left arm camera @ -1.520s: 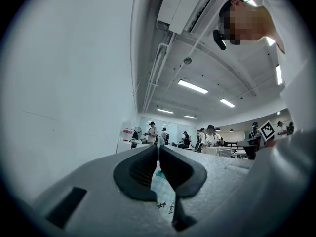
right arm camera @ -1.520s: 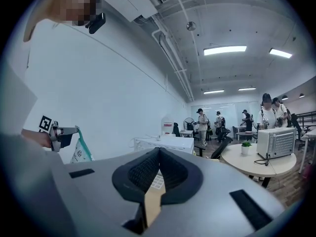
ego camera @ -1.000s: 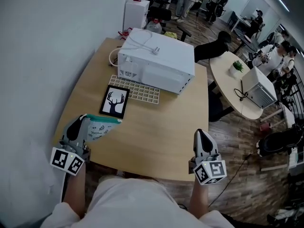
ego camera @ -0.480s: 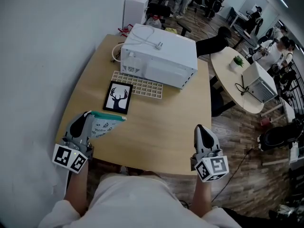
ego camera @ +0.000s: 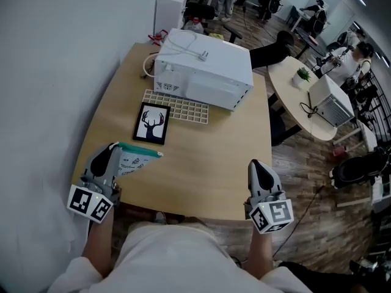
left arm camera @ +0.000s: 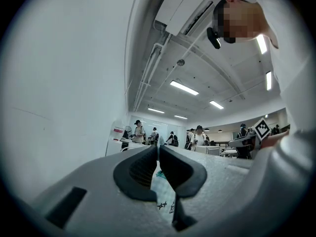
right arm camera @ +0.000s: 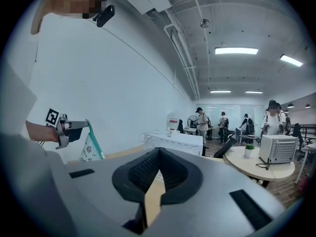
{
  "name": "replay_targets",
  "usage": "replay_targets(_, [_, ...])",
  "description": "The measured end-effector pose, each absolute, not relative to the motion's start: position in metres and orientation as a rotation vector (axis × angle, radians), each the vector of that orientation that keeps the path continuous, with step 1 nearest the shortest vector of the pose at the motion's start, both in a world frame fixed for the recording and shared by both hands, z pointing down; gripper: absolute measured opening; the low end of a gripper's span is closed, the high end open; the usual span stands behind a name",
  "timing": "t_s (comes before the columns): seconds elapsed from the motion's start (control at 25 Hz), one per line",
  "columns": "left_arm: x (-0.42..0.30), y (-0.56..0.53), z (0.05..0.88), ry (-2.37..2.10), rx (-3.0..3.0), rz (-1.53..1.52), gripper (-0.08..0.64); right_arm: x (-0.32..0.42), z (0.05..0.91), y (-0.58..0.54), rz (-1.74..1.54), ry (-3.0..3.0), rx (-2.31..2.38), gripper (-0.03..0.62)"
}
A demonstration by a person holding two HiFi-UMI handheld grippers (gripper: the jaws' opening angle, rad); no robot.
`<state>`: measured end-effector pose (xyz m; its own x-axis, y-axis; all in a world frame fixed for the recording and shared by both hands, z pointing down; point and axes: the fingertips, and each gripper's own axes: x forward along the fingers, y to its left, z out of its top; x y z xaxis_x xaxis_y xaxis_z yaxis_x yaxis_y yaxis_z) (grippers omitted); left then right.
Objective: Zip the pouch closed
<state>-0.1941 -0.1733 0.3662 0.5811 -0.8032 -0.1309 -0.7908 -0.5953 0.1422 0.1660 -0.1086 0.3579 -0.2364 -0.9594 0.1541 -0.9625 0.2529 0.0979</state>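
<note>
Since the earlier frame little has shifted in the head view: the right gripper (ego camera: 256, 163) has drifted slightly by the near right corner of the table (ego camera: 201, 163), while the left gripper (ego camera: 113, 146) has kept its place over the near left corner with the pouch (ego camera: 138, 159) still in its jaws. The pouch, pale with a teal edge, sticks out from that gripper toward the deer picture (ego camera: 152, 124), which lies in front of the grid tray (ego camera: 180, 107) and the white microwave (ego camera: 204, 69). In the left gripper view the left gripper (left arm camera: 158, 149) has its pads pressed together on the pouch (left arm camera: 163, 194), whose printed fabric shows in the slit between them. In the right gripper view the right gripper (right arm camera: 158, 152) has its jaws fully together with nothing between them, only the tabletop showing through the gap below; well off to its left, the pouch (right arm camera: 91, 149) hangs from the left gripper (right arm camera: 74, 130), clear of the table. Judging by this, the pouch is anchored but the zipping has not begun: the right gripper is well apart from it, and no view shows the zipper pull clearly.
</note>
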Motion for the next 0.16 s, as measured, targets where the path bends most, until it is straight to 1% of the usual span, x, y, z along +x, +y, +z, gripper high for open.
replay_targets(0.16, [-0.1973, -0.1736, 0.3678, -1.377, 2.728, -0.284, 0.025, 0.1632, 0.3623, -0.1057, 0.041, -2.333, 1.816, -0.002])
